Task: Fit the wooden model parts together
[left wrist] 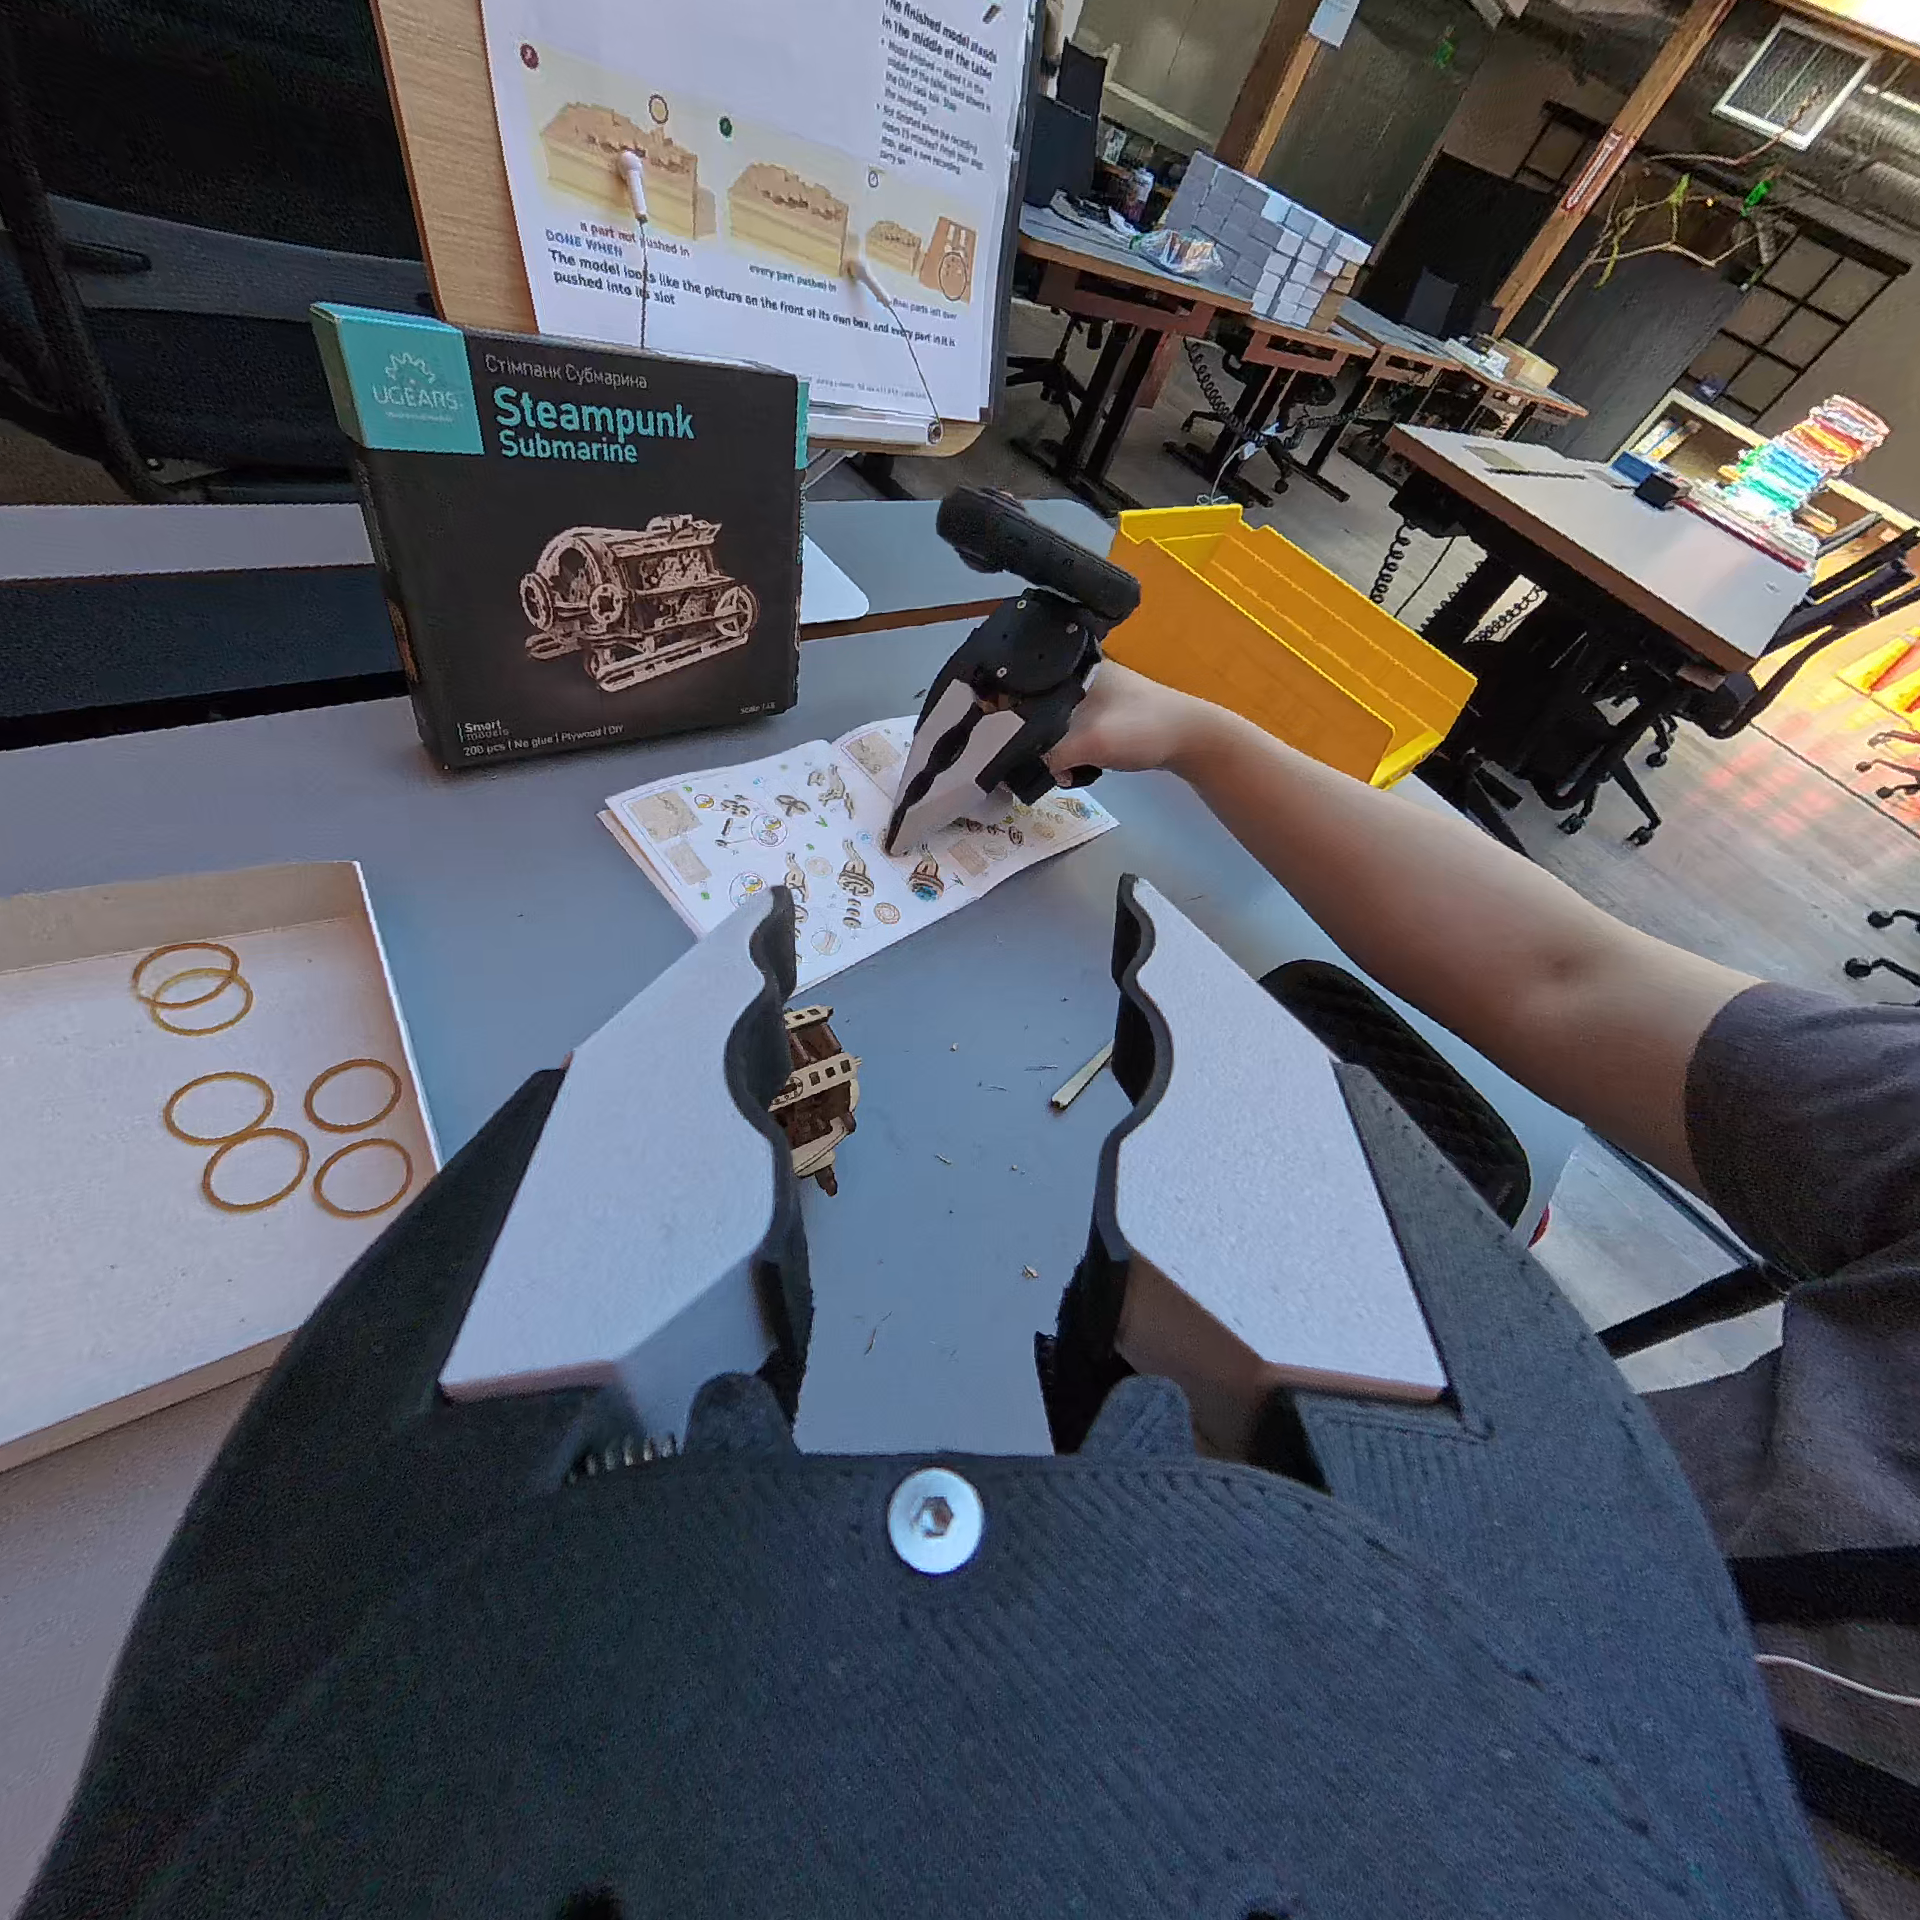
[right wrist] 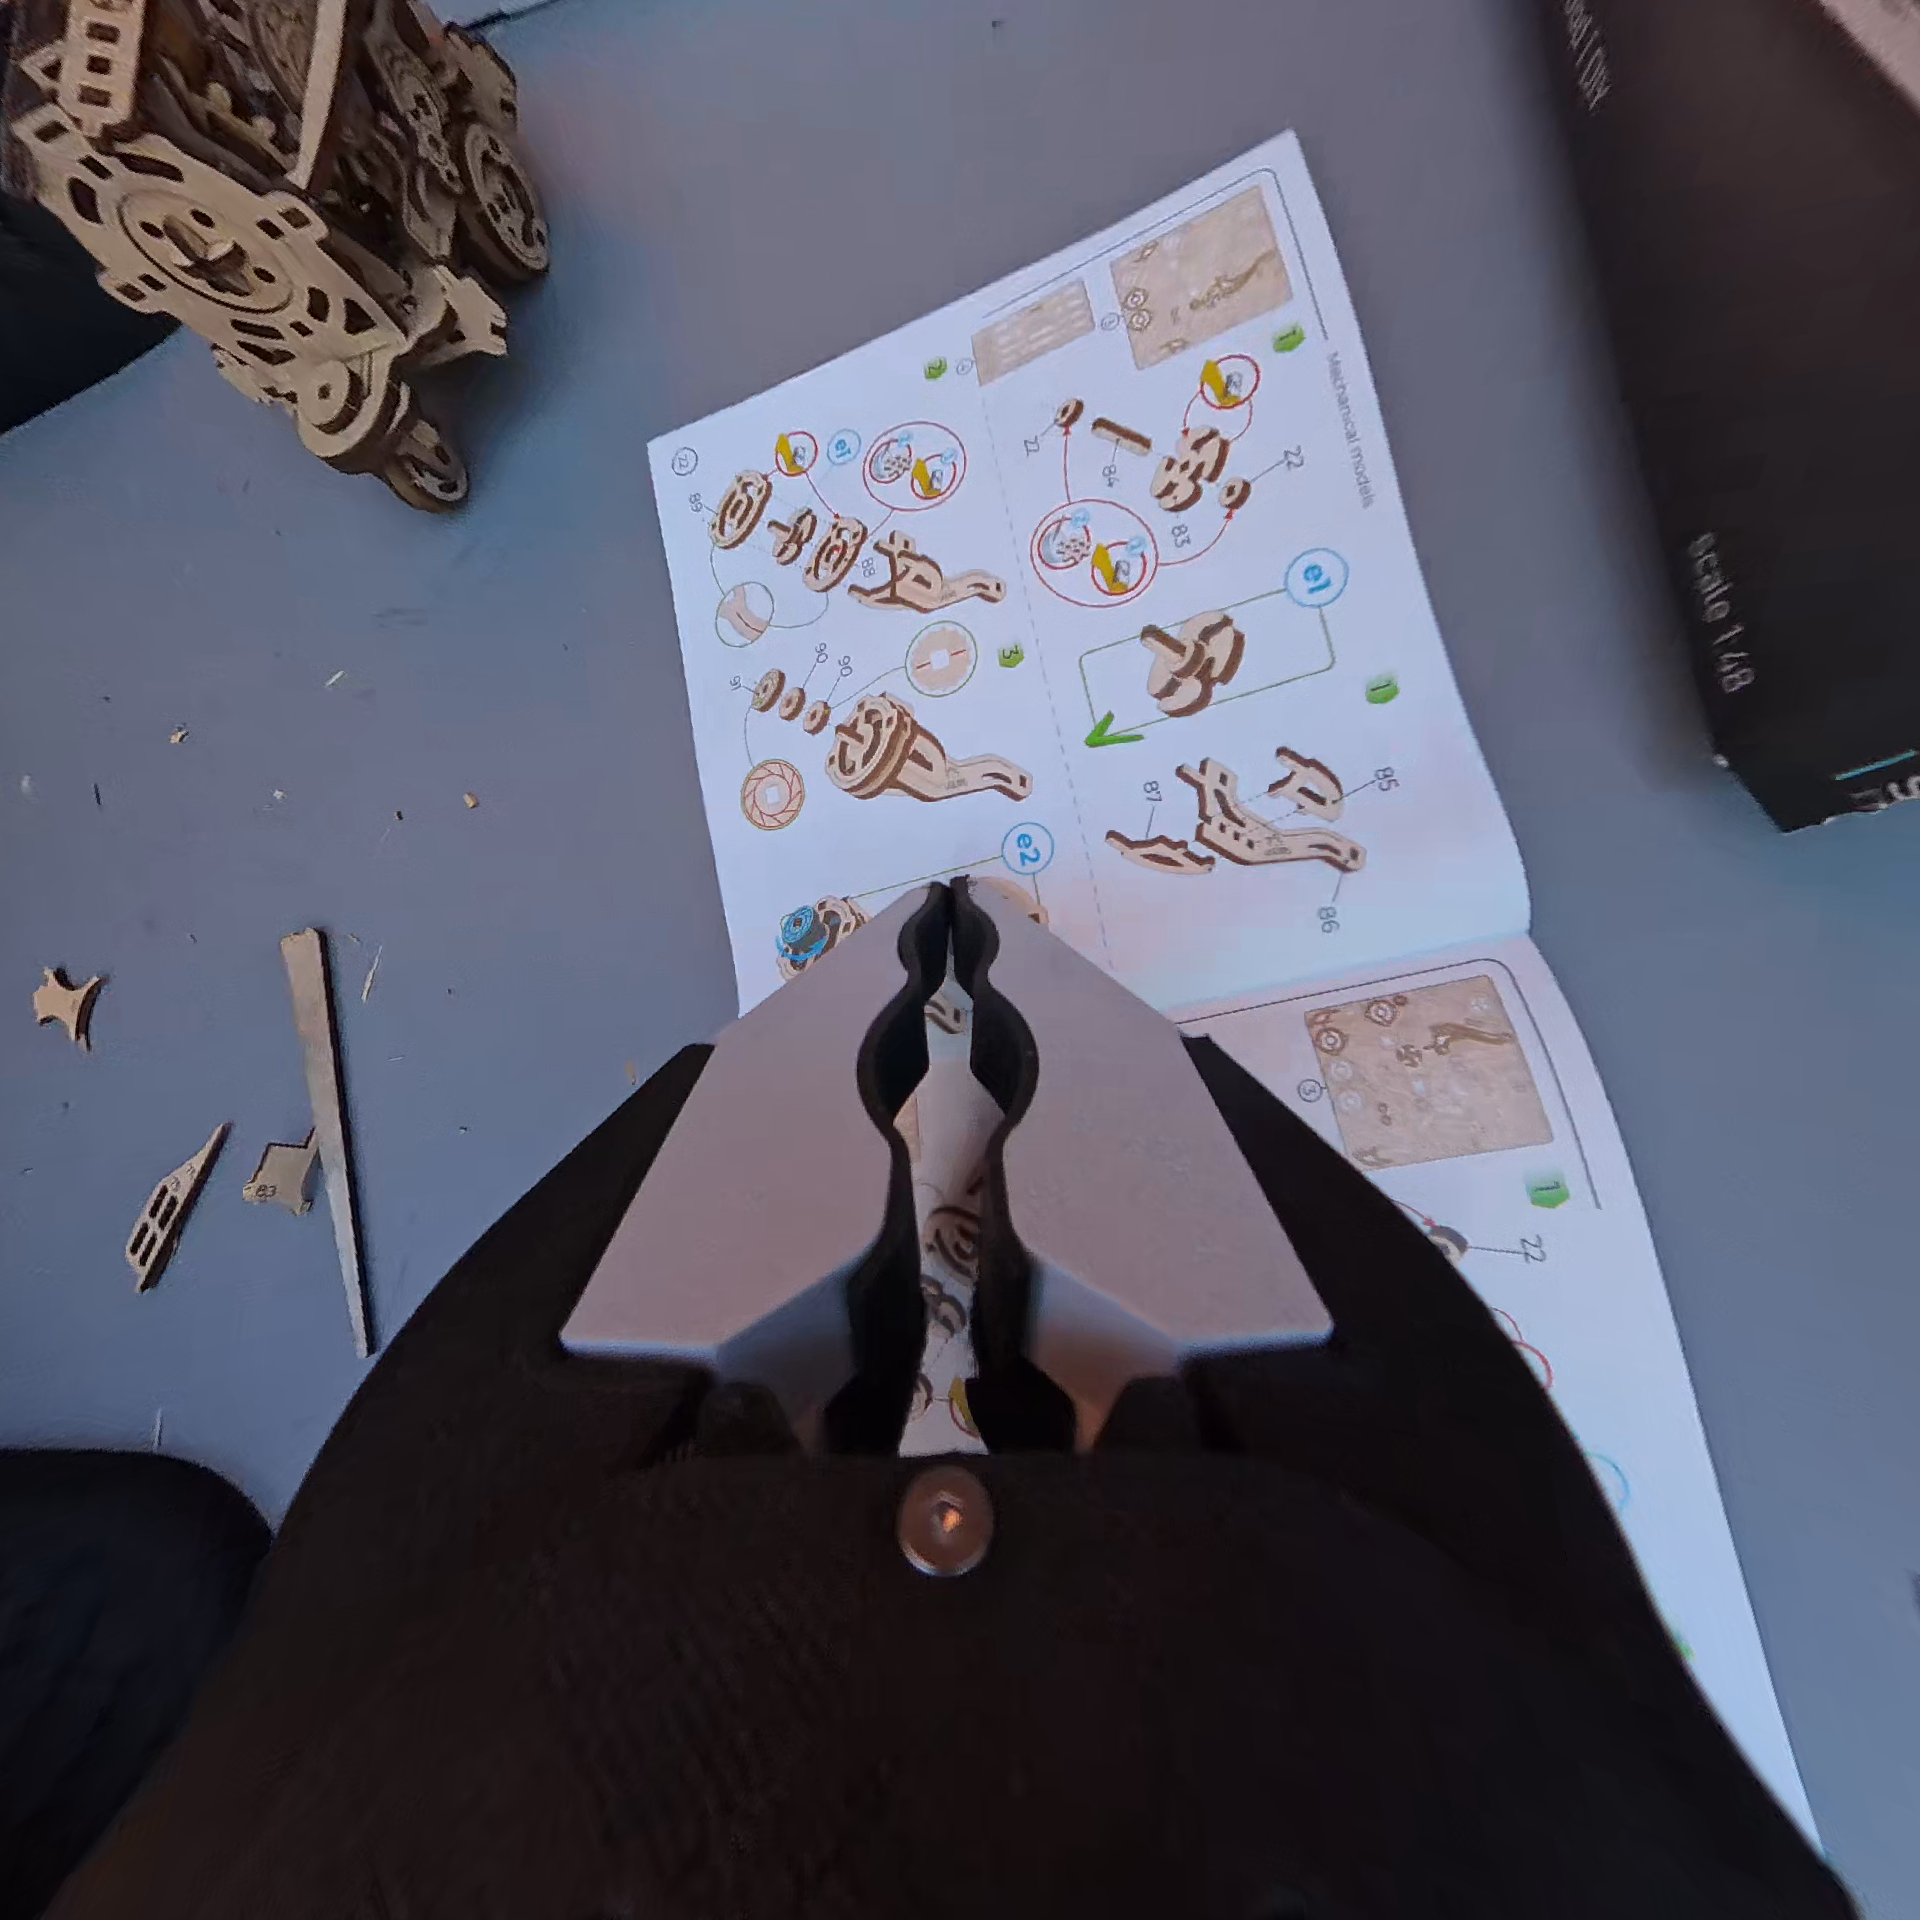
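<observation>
The partly built wooden model [left wrist: 816, 1101] stands on the grey table, half hidden behind my left gripper's left finger; it also shows at the top left of the right wrist view [right wrist: 260, 229]. My left gripper [left wrist: 954, 909] is open and empty, held above the table just right of the model. My right gripper [right wrist: 954, 888] is shut with its tips down on the open instruction booklet [right wrist: 1195, 644]. Nothing shows between its jaws. It shows farther off in the left wrist view [left wrist: 899, 842], held by a hand. Loose wooden pieces [right wrist: 171, 1210] and a thin strip [right wrist: 327, 1132] lie left of it.
The dark kit box [left wrist: 582, 551] stands behind the booklet [left wrist: 727, 862]. A shallow white tray [left wrist: 62, 1247] with several rubber bands [left wrist: 255, 1169] lies at the left. A yellow bin [left wrist: 1288, 644] sits at the back right. A board with an instruction sheet [left wrist: 748, 208] stands behind the box. About 30 cm separates my left fingertips from my right.
</observation>
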`<state>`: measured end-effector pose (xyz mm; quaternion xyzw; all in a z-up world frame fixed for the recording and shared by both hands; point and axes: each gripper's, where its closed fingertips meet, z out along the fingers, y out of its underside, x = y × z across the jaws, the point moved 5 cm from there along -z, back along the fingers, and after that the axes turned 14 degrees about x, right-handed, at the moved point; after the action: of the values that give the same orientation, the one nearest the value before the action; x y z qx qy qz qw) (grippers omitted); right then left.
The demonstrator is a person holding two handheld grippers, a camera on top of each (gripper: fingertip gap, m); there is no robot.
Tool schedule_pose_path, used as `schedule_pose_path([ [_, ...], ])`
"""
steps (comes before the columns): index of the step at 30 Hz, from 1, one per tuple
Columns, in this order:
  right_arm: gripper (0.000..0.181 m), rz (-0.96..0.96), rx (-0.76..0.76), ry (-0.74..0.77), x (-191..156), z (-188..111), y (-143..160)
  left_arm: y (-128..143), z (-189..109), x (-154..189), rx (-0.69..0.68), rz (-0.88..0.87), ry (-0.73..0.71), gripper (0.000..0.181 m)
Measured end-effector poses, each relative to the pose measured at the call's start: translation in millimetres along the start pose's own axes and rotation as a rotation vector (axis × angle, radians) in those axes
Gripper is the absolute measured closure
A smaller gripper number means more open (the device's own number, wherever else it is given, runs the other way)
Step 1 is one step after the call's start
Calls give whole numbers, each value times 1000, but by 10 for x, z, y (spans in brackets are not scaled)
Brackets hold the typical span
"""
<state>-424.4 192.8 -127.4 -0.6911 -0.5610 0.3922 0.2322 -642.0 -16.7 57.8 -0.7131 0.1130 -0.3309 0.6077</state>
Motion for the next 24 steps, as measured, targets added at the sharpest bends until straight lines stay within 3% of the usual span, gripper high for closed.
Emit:
schedule_pose_path([
  [8,181,187,28,-90,71,12,-5,43,-24,21,-22,23,-17,120],
  [12,181,429,114,-144,198,-69,-180,53,-39,46,-30,15,-15,121],
  [17,181,716,212,-46,549,-143,-205,11,-82,106,-15,32,-20,121],
  [24,181,734,192,16,580,-71,-91,-21,-137,145,-16,60,-35,121],
])
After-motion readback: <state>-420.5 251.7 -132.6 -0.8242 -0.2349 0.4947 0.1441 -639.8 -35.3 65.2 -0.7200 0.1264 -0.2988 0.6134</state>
